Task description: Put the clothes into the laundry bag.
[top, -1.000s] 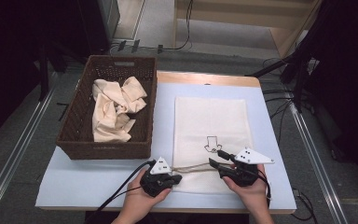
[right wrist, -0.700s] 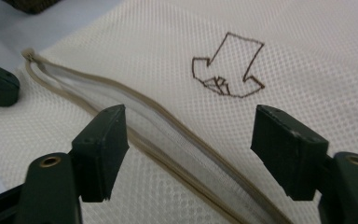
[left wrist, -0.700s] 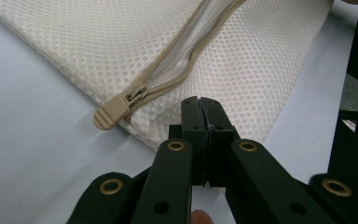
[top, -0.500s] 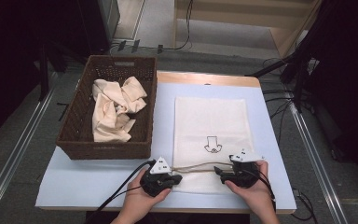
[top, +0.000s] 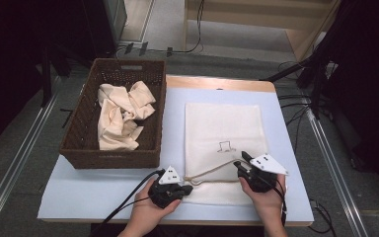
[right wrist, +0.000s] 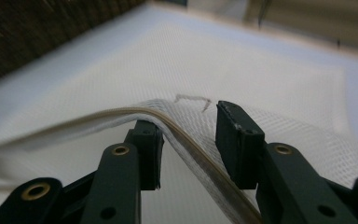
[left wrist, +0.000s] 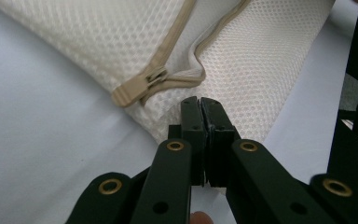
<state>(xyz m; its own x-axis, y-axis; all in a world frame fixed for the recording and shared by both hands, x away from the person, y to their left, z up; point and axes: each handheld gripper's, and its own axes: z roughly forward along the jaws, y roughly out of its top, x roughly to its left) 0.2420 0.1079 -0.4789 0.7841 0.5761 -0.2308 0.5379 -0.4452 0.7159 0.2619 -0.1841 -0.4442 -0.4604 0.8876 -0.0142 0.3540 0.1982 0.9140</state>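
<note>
High view gives me the layout: a white mesh laundry bag (top: 224, 148) lies flat on the worktop, long axis running from the near edge toward the far edge, with the wicker basket (top: 112, 150) of crumpled cloths (top: 121, 118) beside it toward the left edge. I hold both grippers at the bag's near end. My left gripper (top: 181, 190) sits at the bag's near-left corner, its jaws pressed fully together; in the left gripper view they appear to pinch the mesh just short of the beige zipper pull (left wrist: 133, 91). My right gripper (top: 241, 163) is at the near-right part of the bag. Its jaws have just been closing, and in the right gripper view they stand partly apart with the lifted zipper edge (right wrist: 186, 135) of the mesh between them; one pad touches the tape, the other stands clear, so I don't count it as a grip yet.

What the next move turns on, as I judge it: the zipper runs across the bag's near end, from the pull by my left hand toward my right. The raised lip lies straight ahead of the right jaws, so that hand is the nearer one to clamp it while the left anchors the corner.
</note>
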